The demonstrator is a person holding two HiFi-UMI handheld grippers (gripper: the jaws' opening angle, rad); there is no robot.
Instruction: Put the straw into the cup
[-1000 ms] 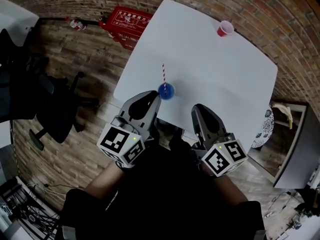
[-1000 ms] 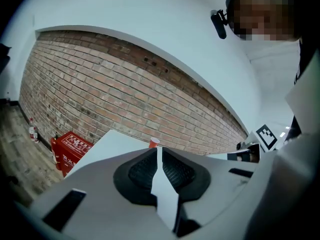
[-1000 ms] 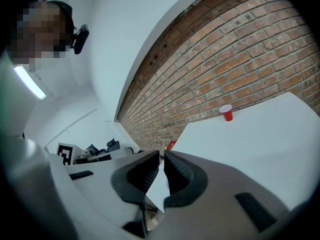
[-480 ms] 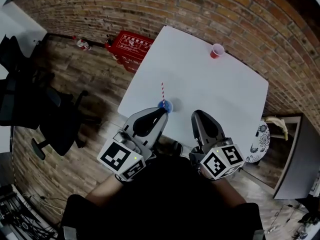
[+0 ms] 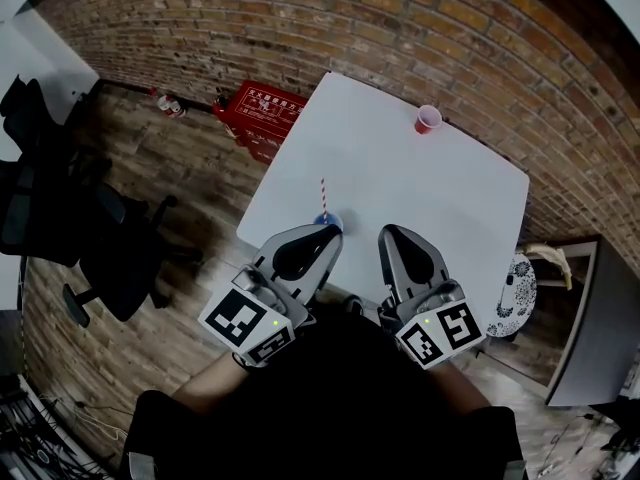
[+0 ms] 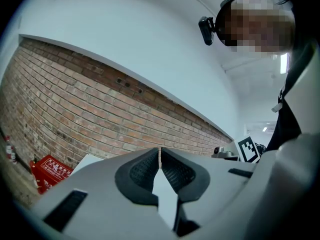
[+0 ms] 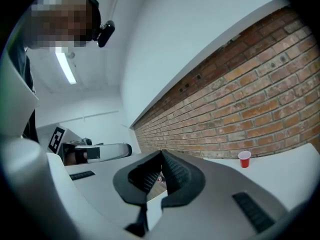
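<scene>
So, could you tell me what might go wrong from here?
The blue cup stands near the front edge of the table, and in the head view the shut left gripper looks close to it; a forward nudge might tip it. The straw rises well above the cup, so a knock could flip it out.

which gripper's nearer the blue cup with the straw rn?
Left. The left gripper has its tip at the blue cup's near edge in the head view; the right gripper sits off to the cup's right, clearly apart.
</scene>
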